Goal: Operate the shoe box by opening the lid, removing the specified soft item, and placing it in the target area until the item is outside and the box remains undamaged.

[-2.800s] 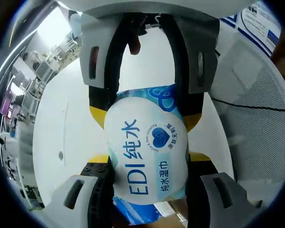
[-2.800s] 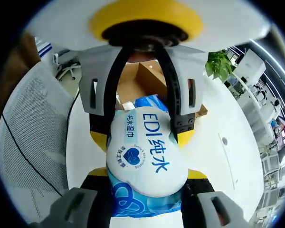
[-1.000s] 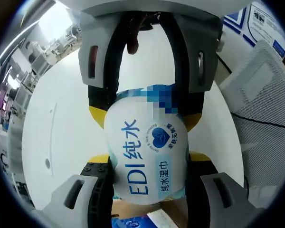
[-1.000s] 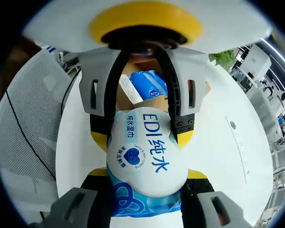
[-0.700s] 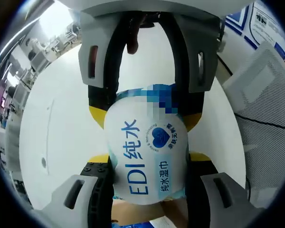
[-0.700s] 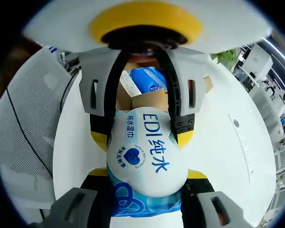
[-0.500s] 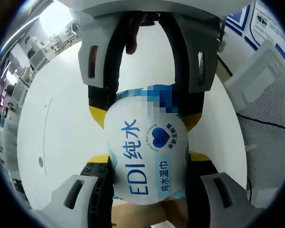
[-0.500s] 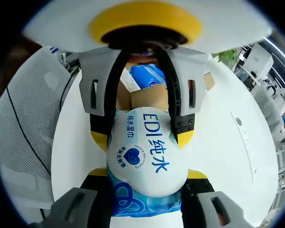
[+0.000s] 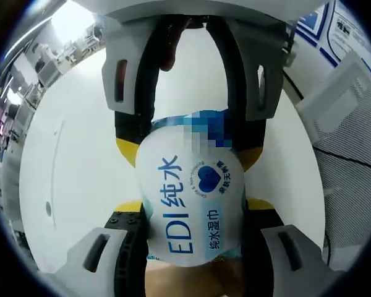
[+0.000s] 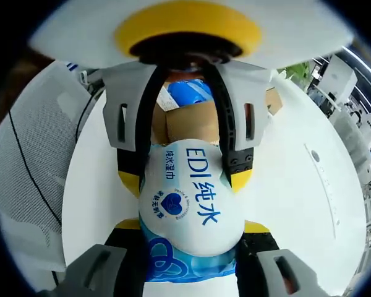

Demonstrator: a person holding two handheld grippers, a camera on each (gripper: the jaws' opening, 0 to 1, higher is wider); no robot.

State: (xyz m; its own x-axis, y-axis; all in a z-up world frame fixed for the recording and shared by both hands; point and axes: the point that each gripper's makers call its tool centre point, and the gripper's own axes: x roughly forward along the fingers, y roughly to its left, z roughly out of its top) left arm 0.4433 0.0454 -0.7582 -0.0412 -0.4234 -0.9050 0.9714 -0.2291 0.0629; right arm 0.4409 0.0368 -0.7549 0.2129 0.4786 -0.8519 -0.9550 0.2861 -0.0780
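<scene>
A white and blue wet-wipes pack (image 9: 191, 204) hangs above the white table, clamped from two opposite ends. My left gripper (image 9: 193, 209) is shut on its near end in the left gripper view. My right gripper (image 9: 188, 154) comes in from the top and is shut on the far end. In the right gripper view the same pack (image 10: 188, 198) sits between my right gripper (image 10: 191, 226) and the facing left gripper (image 10: 185, 180). Behind it stands the brown cardboard shoe box (image 10: 191, 127), open, with another blue pack (image 10: 188, 90) inside.
The round white table (image 9: 74, 173) spreads under the pack. A grey mesh chair (image 9: 352, 124) stands beside it, also seen as the mesh chair (image 10: 25, 161). A green plant (image 10: 297, 68) and office desks lie beyond. A strip of brown cardboard (image 9: 191, 281) shows below the pack.
Both grippers keep the same hold on the pack. The views have drifted over the table, so the box and its blue pack sit a little higher behind the jaws.
</scene>
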